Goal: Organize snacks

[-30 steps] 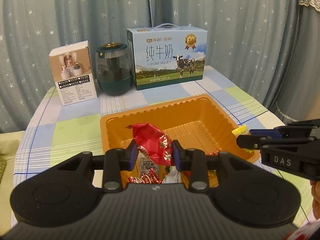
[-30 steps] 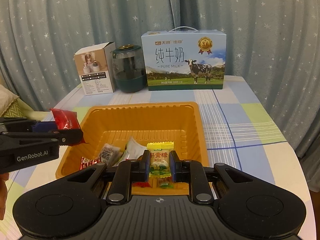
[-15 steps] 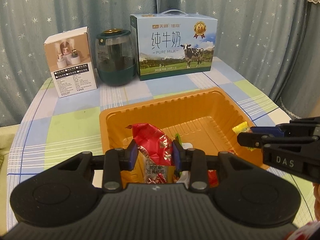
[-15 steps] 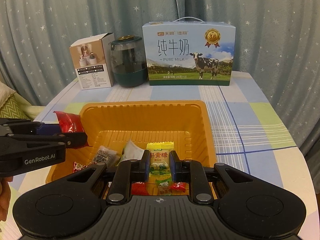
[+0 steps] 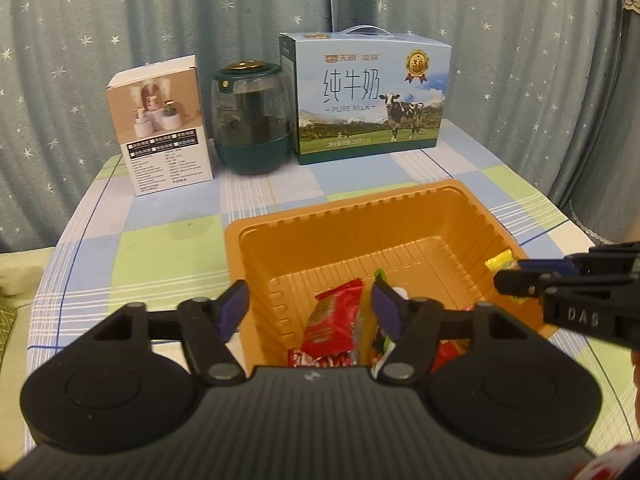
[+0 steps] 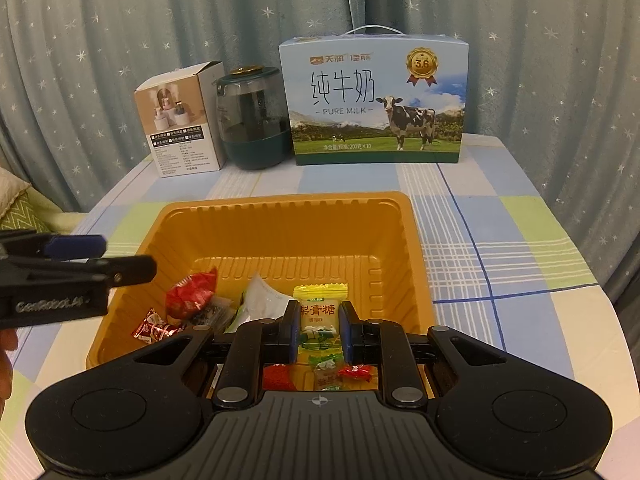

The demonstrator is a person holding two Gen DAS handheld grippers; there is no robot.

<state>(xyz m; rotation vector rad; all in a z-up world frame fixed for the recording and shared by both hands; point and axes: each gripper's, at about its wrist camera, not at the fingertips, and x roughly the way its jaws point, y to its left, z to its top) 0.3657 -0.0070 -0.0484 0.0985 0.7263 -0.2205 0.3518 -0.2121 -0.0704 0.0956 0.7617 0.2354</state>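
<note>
An orange plastic tray point(image 5: 400, 216) point(image 6: 280, 216) sits on the checked tablecloth and holds several wrapped snacks. My left gripper point(image 5: 310, 306) is open over the tray's near left corner. A red snack packet point(image 5: 334, 320) lies in the tray below its spread fingers; in the right wrist view it point(image 6: 190, 290) rests among the other snacks. My right gripper point(image 6: 320, 330) is shut on a yellow candy packet point(image 6: 320, 312) above the tray's near side; the packet's tip point(image 5: 500, 260) shows in the left wrist view.
At the back of the table stand a small white product box point(image 5: 160, 132), a dark green jar point(image 5: 252, 120) and a blue milk carton box point(image 5: 368, 96). Star-patterned curtains hang behind. Table edges fall away left and right.
My left gripper has opened and let go of the red packet, which has dropped into the tray. Both grippers have moved forward over the tray. The right gripper still holds the yellow packet.
</note>
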